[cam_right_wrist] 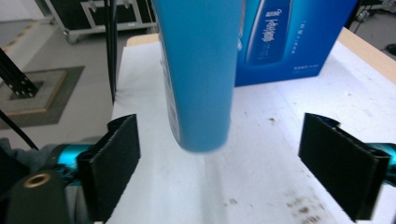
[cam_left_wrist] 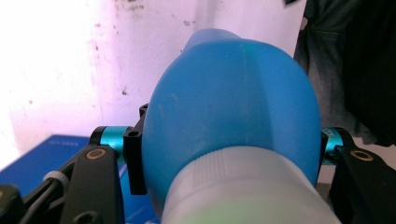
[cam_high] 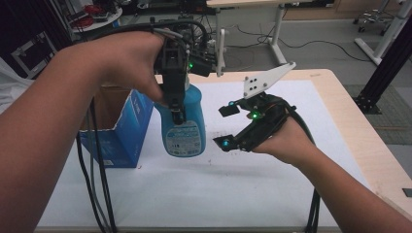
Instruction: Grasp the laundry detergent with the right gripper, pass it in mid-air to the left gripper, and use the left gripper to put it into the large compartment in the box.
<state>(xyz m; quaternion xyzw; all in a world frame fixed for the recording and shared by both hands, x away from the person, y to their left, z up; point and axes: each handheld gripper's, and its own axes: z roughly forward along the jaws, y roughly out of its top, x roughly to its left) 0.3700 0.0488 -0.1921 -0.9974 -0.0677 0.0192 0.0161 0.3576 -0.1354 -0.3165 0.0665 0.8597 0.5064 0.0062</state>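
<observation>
The left gripper is clamping the blue bottle near its neck — the left gripper view is showing its jaws pressing both sides of the bottle just below the pale cap. The bottle is hanging upright, clear of the table, with the blue box just beside it at nine o'clock. The right gripper is waiting at three o'clock of the bottle, its jaws spread wide and gripping nothing — in its own view the bottle is hanging between and beyond them, untouched.
</observation>
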